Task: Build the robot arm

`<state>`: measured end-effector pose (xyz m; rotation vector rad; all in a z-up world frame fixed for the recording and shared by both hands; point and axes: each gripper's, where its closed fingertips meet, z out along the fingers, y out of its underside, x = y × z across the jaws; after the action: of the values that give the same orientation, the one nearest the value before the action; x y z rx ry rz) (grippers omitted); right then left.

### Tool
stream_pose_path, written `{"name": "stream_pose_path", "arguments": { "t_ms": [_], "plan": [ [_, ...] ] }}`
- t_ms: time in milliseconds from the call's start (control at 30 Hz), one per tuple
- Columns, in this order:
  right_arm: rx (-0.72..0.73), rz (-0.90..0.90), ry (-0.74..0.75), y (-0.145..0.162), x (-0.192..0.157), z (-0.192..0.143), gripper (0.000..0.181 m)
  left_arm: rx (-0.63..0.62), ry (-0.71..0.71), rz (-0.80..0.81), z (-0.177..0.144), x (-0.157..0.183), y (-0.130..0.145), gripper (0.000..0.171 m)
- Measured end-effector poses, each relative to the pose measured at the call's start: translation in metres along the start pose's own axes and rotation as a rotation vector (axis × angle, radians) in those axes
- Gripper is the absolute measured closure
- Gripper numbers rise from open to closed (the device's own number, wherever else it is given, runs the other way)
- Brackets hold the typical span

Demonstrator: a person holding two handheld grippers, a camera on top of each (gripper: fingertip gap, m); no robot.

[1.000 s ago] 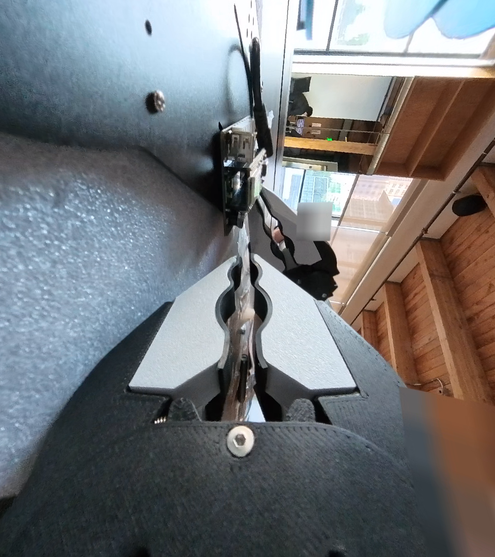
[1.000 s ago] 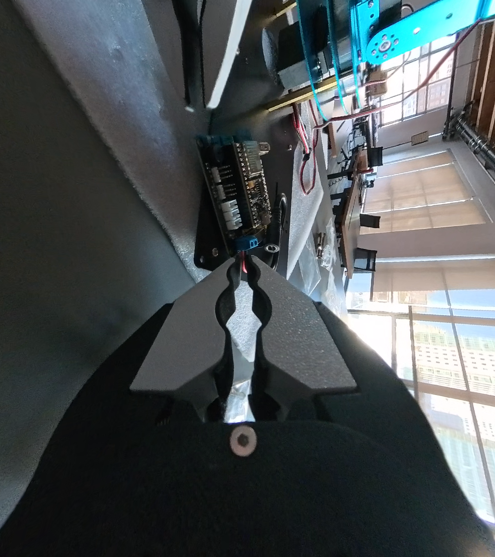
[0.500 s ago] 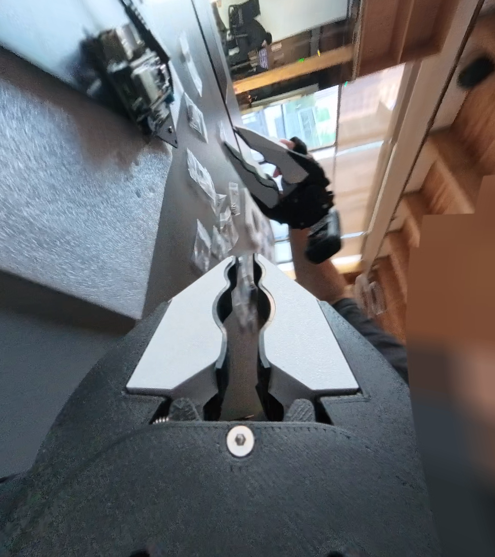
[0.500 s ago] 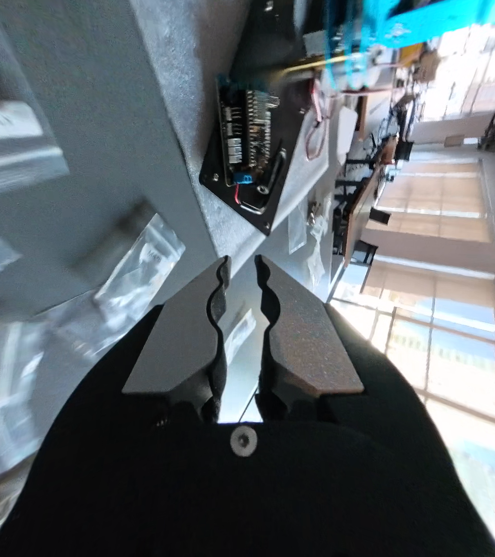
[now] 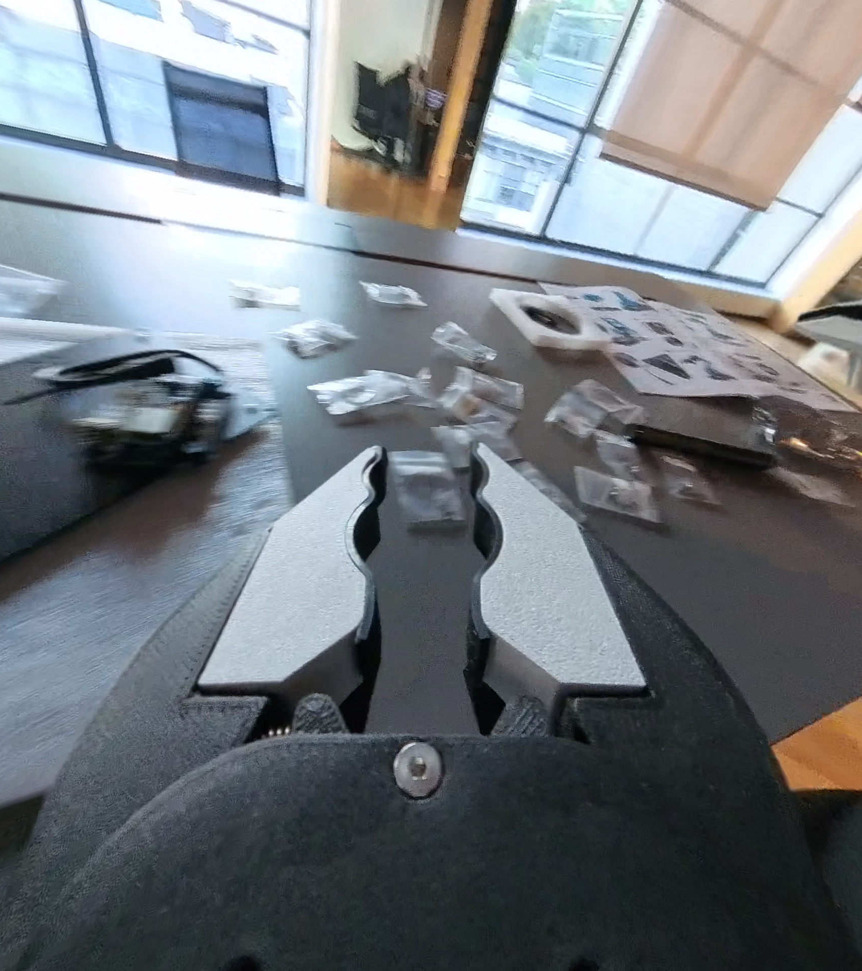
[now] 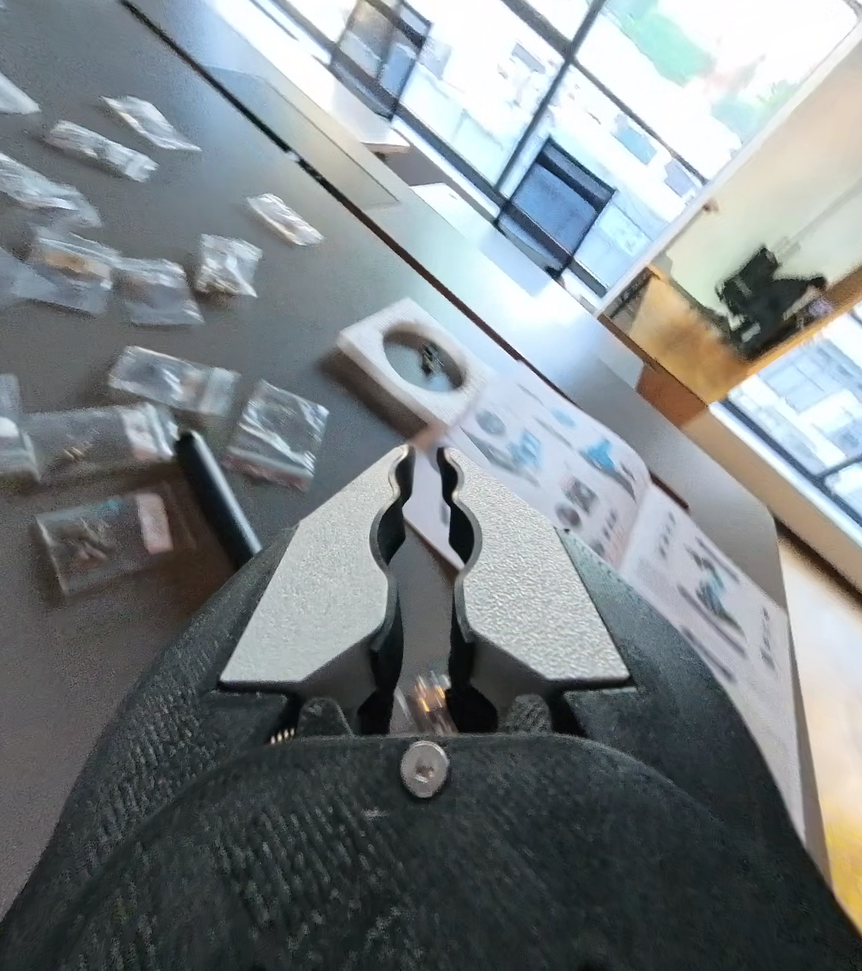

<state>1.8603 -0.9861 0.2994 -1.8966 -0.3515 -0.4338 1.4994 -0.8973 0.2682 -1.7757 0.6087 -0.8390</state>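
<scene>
My left gripper (image 5: 426,465) has its jaws apart w/ nothing between, over a small clear bag (image 5: 431,496) on the dark table (image 5: 733,578). My right gripper (image 6: 423,457) is only narrowly parted, empty, above the printed sheet (image 6: 602,494).

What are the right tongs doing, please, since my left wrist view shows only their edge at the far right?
Observer: The right tongs stand slightly apart, with nothing between their tips.
Operator: Thank you. What lies just ahead of them?
Observer: The near corner of the printed sheet, beside the white foam block.
Operator: Is anything deeper in the gap?
Observer: A small shiny metal piece shows near the base of the gap, but blur hides whether it is held.
</scene>
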Motion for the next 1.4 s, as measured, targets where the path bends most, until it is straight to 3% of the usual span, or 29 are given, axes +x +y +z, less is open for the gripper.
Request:
{"name": "stream_pose_path", "arguments": {
  "t_ms": [100,233,367,500,667,767,833,967,1067,1100,1167,1300,1400],
  "plan": [
    [-0.016,0.077,0.066,0.037,0.057,-0.033,0.171,-0.086,0.052,0.051,0.047,0.055,0.009,0.133],
    [0.026,0.131,0.058,0.083,0.126,-0.057,0.174,-0.039,0.037,0.158,0.106,0.14,0.008,0.132],
    [0.058,0.16,0.02,0.12,0.175,-0.063,0.175,-0.049,0.117,0.04,0.153,0.227,0.02,0.131],
    [0.066,0.118,0.0,0.147,0.203,-0.049,0.165,-0.102,0.037,0.12,0.172,0.259,0.019,0.131],
    [0.117,0.277,-0.035,0.137,0.243,0.004,0.15,-0.05,0.099,0.055,0.21,0.273,-0.033,0.13],
    [0.119,0.371,0.047,0.125,0.287,0.048,0.145,-0.064,0.193,0.029,0.256,0.276,-0.078,0.128],
    [0.111,0.426,0.101,0.121,0.312,0.075,0.144,-0.007,0.24,0.045,0.284,0.277,-0.118,0.129],
    [0.183,0.498,0.191,0.124,0.333,0.111,0.141,0.007,0.253,0.073,0.328,0.266,-0.166,0.127],
    [0.307,0.348,0.278,0.124,0.326,0.11,0.154,-0.01,0.221,0.035,0.336,0.249,-0.173,0.128],
    [0.301,0.288,0.325,0.125,0.328,0.109,0.16,-0.025,0.199,0.024,0.335,0.241,-0.17,0.131],
    [0.239,0.271,0.275,0.125,0.323,0.12,0.158,-0.035,0.128,0.009,0.334,0.22,-0.163,0.133],
    [0.135,0.378,0.291,0.156,0.325,0.138,0.159,-0.06,0.027,-0.082,0.334,0.185,-0.164,0.139],
    [0.142,0.422,0.344,0.163,0.334,0.132,0.159,-0.062,-0.03,-0.076,0.337,0.17,-0.155,0.141]
  ]
}}
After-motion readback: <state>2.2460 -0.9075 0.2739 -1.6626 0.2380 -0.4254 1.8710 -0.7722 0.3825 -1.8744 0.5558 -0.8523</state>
